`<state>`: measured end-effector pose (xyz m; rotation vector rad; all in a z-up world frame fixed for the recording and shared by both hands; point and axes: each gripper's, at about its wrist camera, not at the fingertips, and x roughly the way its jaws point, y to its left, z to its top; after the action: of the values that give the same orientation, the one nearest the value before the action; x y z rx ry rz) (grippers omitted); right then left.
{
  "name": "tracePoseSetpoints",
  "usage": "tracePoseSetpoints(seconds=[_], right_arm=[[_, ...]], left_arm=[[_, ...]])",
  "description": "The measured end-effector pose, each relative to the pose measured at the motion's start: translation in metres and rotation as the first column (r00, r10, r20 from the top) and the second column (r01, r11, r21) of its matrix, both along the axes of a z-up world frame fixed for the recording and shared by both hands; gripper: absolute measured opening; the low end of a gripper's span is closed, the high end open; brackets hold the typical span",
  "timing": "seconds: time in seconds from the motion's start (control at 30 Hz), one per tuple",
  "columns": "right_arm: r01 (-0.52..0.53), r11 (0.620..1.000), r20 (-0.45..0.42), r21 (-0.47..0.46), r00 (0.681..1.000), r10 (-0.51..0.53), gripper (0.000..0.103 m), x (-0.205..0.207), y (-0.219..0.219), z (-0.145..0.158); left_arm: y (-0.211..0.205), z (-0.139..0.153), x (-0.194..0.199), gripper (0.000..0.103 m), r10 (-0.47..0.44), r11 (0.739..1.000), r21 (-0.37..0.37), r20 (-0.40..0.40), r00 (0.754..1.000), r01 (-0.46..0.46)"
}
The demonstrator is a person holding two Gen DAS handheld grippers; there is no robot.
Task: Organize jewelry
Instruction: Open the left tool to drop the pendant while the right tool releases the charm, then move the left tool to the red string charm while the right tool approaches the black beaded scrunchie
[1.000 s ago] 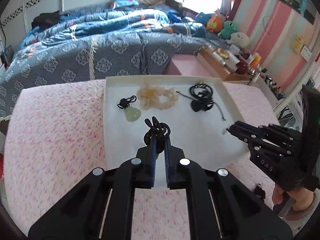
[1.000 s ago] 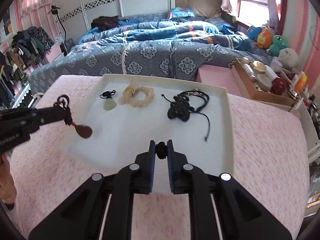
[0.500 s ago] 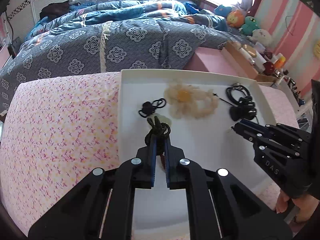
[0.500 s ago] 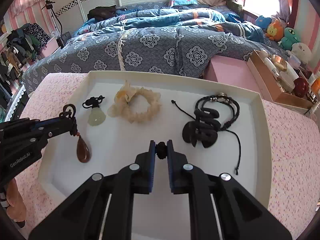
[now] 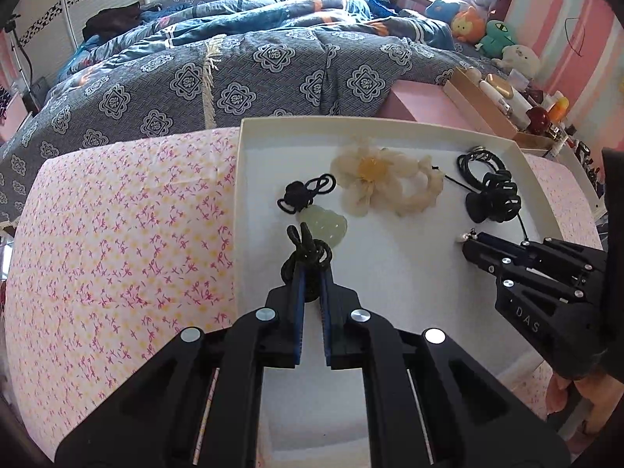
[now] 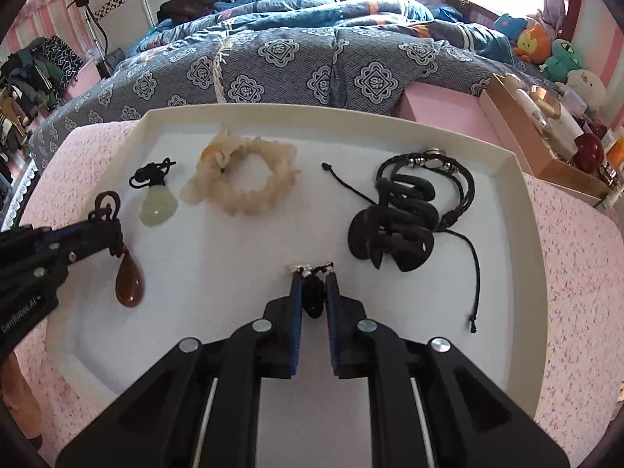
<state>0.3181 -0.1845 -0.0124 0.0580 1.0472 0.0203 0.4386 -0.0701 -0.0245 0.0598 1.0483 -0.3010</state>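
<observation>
A white tray (image 6: 518, 179) holds a pale green pendant (image 6: 158, 204) on black cord, a cream bead bracelet (image 6: 245, 179) and a black cord necklace with a black clip (image 6: 401, 218). My left gripper (image 5: 311, 269) is shut on the black knotted cord (image 5: 308, 253) of a brown teardrop pendant (image 6: 128, 282), which hangs over the tray's left part. My right gripper (image 6: 312, 277) is shut on a small black knotted charm (image 6: 314, 296) with a silver end, held over the tray's middle; it also shows in the left wrist view (image 5: 468, 240).
The tray (image 5: 522, 156) sits on a pink floral cloth (image 5: 117, 234). Behind it is a bed with a blue patterned quilt (image 6: 312, 62). A pink box (image 6: 440, 109) and a cardboard box of bottles (image 6: 546, 132) stand at the right.
Both grippers have moved forward over the tray with their pieces. The brown pendant now hangs lower, close to the tray floor beside the green pendant.
</observation>
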Motion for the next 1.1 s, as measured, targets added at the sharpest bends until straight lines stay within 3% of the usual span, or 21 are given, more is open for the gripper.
tracePoseSetpoints(seconds=[0.17, 0.2, 0.23, 0.3, 0.33, 0.4, 0.47, 0.7, 0.87, 1.1], right_arm=[[0.000, 1.000, 0.007, -0.029, 1.000, 0.001, 0.013, 0.000, 0.003, 0.000], [0.003, 0.999, 0.007, -0.034, 1.000, -0.002, 0.020, 0.000, 0.004, 0.000], [0.006, 0.999, 0.006, -0.040, 1.000, -0.006, 0.034, -0.001, 0.004, 0.001], [0.001, 0.999, 0.013, -0.045, 1.000, 0.000, 0.044, -0.003, 0.004, 0.002], [-0.002, 0.998, 0.021, -0.057, 1.000, 0.003, 0.044, -0.006, 0.005, 0.003], [-0.002, 0.998, 0.026, -0.058, 1.000, 0.004, 0.044, -0.008, 0.004, 0.005], [0.007, 0.999, 0.030, -0.034, 1.000, -0.006, 0.044, -0.013, -0.001, 0.011], [0.021, 0.999, 0.107, -0.029, 0.994, -0.017, 0.060, -0.042, -0.011, 0.045], [0.026, 0.999, 0.163, -0.038, 0.986, -0.020, 0.064, -0.077, -0.016, 0.070], [0.058, 0.995, 0.213, -0.082, 0.976, -0.040, 0.077, -0.139, -0.026, 0.090]], left_arm=[[-0.003, -0.004, -0.003, 0.006, 0.011, 1.000, 0.029, 0.007, 1.000, -0.011], [-0.003, -0.004, -0.004, 0.006, 0.012, 1.000, 0.028, 0.004, 1.000, -0.012], [-0.003, -0.004, -0.005, 0.007, 0.012, 1.000, 0.028, 0.002, 1.000, -0.012], [-0.003, -0.001, -0.007, 0.007, 0.019, 0.999, 0.034, 0.005, 1.000, -0.019], [-0.002, 0.000, -0.009, 0.008, 0.022, 0.999, 0.031, 0.006, 1.000, -0.022], [-0.002, 0.004, -0.012, 0.015, 0.027, 0.999, 0.025, 0.007, 1.000, -0.028], [-0.002, 0.010, -0.017, 0.036, 0.035, 0.999, 0.028, 0.025, 0.999, -0.036], [0.006, 0.040, -0.049, 0.061, 0.044, 0.999, -0.005, 0.077, 0.996, -0.044], [0.017, 0.061, -0.083, 0.089, 0.065, 0.998, 0.015, 0.154, 0.986, -0.068], [0.039, 0.079, -0.132, 0.100, 0.085, 0.996, 0.013, 0.192, 0.978, -0.089]])
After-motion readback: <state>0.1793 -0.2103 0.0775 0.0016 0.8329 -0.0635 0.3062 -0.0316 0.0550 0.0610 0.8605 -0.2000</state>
